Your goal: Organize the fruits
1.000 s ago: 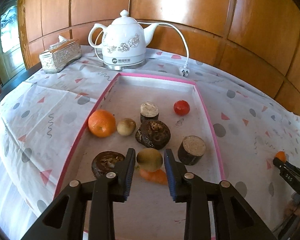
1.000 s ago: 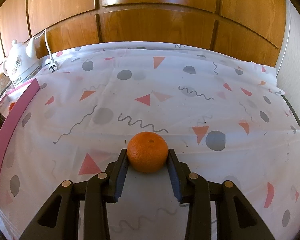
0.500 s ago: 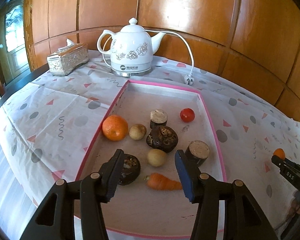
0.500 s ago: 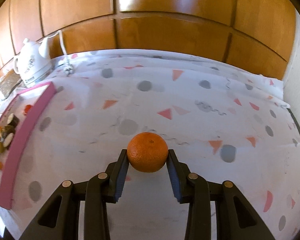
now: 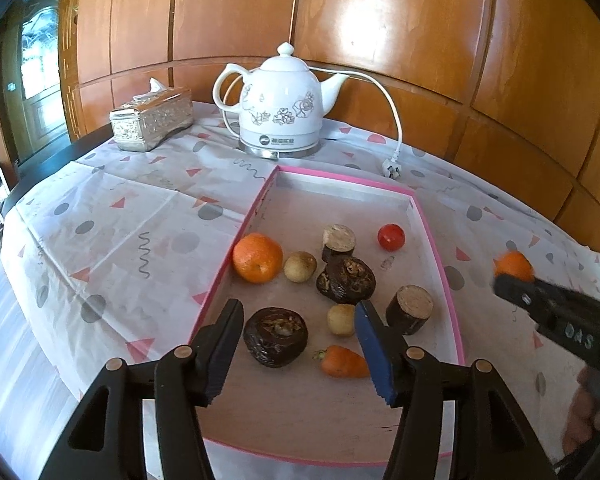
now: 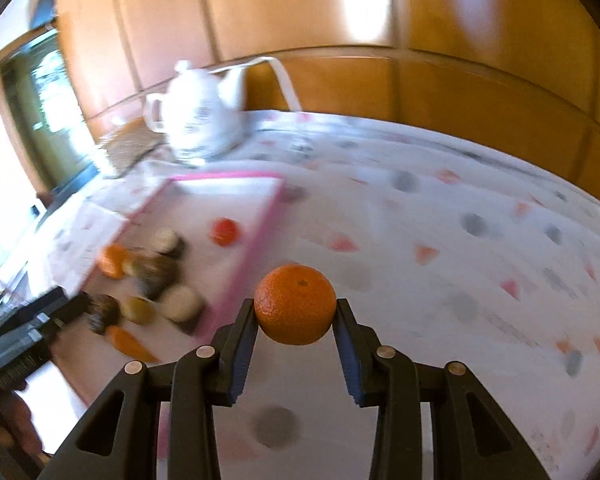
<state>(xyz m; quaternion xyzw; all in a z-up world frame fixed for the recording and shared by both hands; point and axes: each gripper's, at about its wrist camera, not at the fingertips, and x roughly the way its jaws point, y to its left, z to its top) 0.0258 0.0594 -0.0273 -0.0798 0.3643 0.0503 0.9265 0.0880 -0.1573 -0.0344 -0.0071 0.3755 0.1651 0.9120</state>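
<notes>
Two grippers, one pink-rimmed tray of produce, one table under a patterned cloth.

Tissue box [image 5: 152, 118]: silver, far left of the table, near the wood-panelled wall.

Kettle [image 5: 280, 108]: white, flowered, behind the tray; its cord runs right to a plug [image 5: 391, 168] lying on the cloth [image 5: 120, 232].

Tray [image 5: 236, 236]: shallow, pink rim, pale floor. Contents, left to right:
- orange [image 5: 257, 257], against the left rim;
- dark round fruit [image 5: 275, 336], near front;
- small tan fruit [image 5: 299, 266], just beside the orange;
- carrot [image 5: 342, 361], lying flat at the front;
- cut dark stub [image 5: 339, 237], pale face up;
- second dark round fruit [image 5: 346, 280], mid-tray;
- pale round fruit [image 5: 340, 319], partly behind a finger;
- small red fruit [image 5: 391, 236], apart at the back right;
- second cut stub [image 5: 410, 309], near the right rim.

Left gripper [image 5: 300, 346]: above the tray's front end, fingers spread wide, holding nothing.

Right gripper [image 6: 296, 326]: fingers closed on a mandarin [image 6: 295, 304], one pad on each side, held clear above the cloth just right of the tray's right rim. In the left wrist view the same mandarin [image 5: 514, 266] shows at the far right, outside the tray. Right wrist background is blurred.
</notes>
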